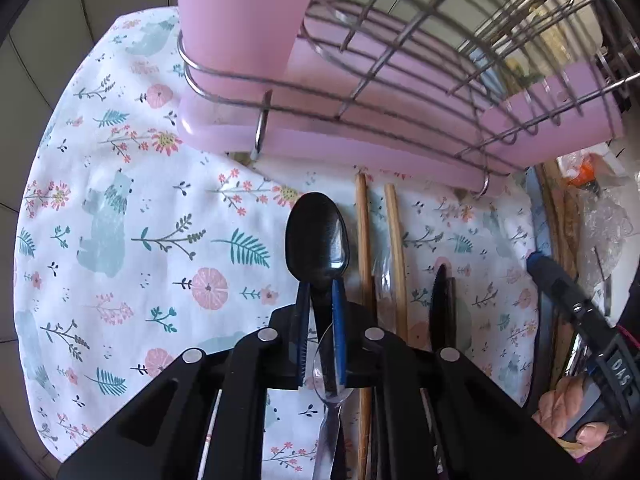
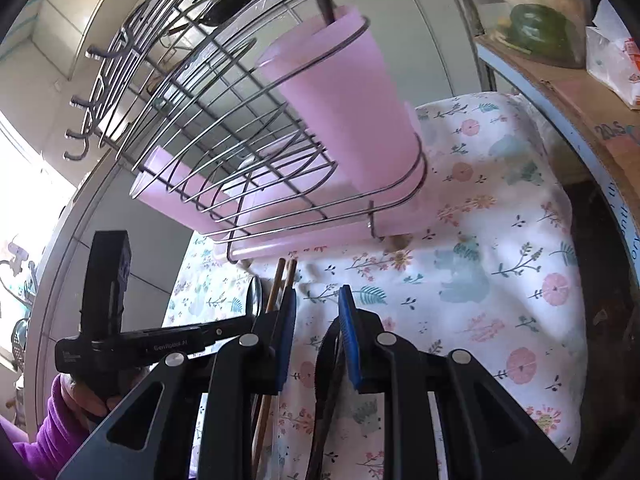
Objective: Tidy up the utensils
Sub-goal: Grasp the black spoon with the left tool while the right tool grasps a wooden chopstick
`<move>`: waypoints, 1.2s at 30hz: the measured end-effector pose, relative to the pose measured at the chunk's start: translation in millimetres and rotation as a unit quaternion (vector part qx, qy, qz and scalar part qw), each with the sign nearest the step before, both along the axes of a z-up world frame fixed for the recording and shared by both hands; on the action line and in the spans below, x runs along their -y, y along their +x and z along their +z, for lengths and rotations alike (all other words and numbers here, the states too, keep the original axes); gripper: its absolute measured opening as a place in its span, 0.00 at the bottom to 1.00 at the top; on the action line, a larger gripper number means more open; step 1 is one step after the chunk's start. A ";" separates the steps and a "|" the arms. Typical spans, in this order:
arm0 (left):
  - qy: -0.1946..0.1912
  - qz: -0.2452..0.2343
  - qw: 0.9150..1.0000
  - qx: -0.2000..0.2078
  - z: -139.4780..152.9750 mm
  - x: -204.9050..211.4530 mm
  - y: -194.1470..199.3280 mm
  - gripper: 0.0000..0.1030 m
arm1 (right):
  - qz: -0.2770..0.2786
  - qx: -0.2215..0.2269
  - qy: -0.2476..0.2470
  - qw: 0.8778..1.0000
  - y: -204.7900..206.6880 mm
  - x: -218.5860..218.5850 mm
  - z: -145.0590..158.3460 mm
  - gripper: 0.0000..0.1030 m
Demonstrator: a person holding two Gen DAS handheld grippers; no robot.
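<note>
My left gripper (image 1: 320,292) is shut on the neck of a black spoon (image 1: 318,236), whose bowl points toward the rack. Wooden chopsticks (image 1: 364,240), a black knife (image 1: 440,304) and a clear plastic spoon (image 1: 330,392) lie on the floral cloth (image 1: 140,220) beside it. The pink utensil cup (image 1: 236,20) sits in the wire dish rack (image 1: 400,52) just beyond. My right gripper (image 2: 316,300) is open, low over the cloth (image 2: 500,240), with a black knife (image 2: 326,380) between its fingers and chopsticks (image 2: 278,284) to its left. The pink cup (image 2: 340,100) holds a dark utensil.
A pink drip tray (image 1: 360,148) lies under the rack. The other hand-held gripper (image 1: 576,304) shows at the right of the left wrist view. A cardboard box (image 2: 560,92) with bags and a green vegetable stands to the right of the cloth.
</note>
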State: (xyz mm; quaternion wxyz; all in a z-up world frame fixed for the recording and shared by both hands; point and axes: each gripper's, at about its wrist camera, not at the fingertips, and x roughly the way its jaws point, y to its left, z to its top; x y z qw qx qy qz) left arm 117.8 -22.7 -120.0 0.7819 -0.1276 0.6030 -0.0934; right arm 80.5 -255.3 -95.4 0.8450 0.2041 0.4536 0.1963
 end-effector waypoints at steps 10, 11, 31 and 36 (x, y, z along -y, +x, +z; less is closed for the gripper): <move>-0.021 0.046 0.997 0.056 35.1 -46.2 -4.2 0.10 | 0.029 -0.051 0.042 0.997 18.7 -19.1 -15.6 0.19; -0.018 0.048 0.997 0.060 38.1 -51.6 -4.8 0.10 | 0.031 -0.059 0.045 0.997 22.6 -22.2 -18.0 0.19; 0.024 0.022 0.999 -0.016 -5.4 -72.3 5.8 0.10 | 0.049 -0.132 0.021 0.990 49.9 -69.9 -57.5 0.07; 0.049 0.013 0.999 -0.020 -6.8 -65.0 9.9 0.13 | 0.046 -0.122 0.026 0.991 46.7 -62.4 -53.1 0.06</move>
